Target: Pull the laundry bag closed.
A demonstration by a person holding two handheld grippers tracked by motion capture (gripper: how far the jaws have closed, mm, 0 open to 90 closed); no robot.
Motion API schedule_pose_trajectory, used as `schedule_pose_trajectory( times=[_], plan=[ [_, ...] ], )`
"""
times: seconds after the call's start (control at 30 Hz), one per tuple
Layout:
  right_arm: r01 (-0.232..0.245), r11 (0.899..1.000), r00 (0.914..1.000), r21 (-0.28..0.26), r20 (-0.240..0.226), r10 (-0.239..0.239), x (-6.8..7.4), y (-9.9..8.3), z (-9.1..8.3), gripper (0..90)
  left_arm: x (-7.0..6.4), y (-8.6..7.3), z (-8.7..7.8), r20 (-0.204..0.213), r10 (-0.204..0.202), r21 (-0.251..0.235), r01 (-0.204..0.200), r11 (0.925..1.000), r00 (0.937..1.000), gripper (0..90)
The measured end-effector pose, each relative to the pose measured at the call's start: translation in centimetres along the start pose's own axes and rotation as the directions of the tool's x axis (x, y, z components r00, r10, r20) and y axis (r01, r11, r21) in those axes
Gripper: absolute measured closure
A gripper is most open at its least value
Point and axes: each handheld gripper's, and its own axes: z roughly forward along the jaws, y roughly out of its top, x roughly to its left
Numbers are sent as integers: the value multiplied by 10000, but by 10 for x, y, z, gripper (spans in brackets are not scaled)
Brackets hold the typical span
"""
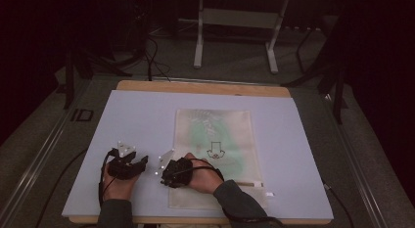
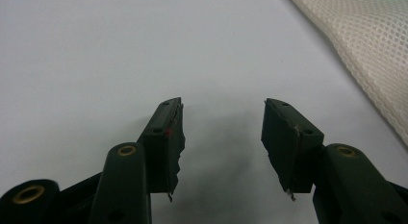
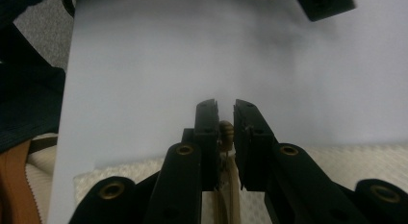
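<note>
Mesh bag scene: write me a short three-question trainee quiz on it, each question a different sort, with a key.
1. True or false: the left gripper has its jaws closed on the mesh bag.
2. Multiple choice: in the right gripper view, what sits between the jaws of the right gripper? A) a red pen B) a small tan zipper pull C) a metal spoon
3. Fill in: the bag lies flat on a pale ____ that covers the wooden table.

Key: 1 false, its jaws are apart over bare board. 2 B. 3 board.
</note>
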Motion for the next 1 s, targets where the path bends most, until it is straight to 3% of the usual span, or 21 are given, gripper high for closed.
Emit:
schedule_pose_trajectory(
  times=[0.27, 0.57, 0.8, 0.9, 1.0],
  plan=[
    [-134, 9999, 9998, -101, 148, 135, 2, -16, -15, 810, -6, 1, -1, 299, 241, 60, -243, 9997, 9993, 531],
    [-631, 9980, 9979, 26, -111, 631, 0, -34, -12, 802, -13, 1, -6, 929, 379, -17, -379, 9993, 9949, 569],
    [-959, 9954, 9948, -46, -346, 957, -3, -39, -7, 811, -22, 1, -7, 1692, 899, -15, -910, 9959, 9815, 609],
    [-924, 9957, 9951, -31, -343, 922, -3, -40, -6, 813, -24, 1, -6, 2217, 800, 185, -863, 9961, 9718, 627],
    [-884, 9961, 9956, -56, -310, 882, -3, -40, -6, 813, -28, 0, -6, 2481, 941, 264, -1038, 9942, 9642, 638]
  ],
)
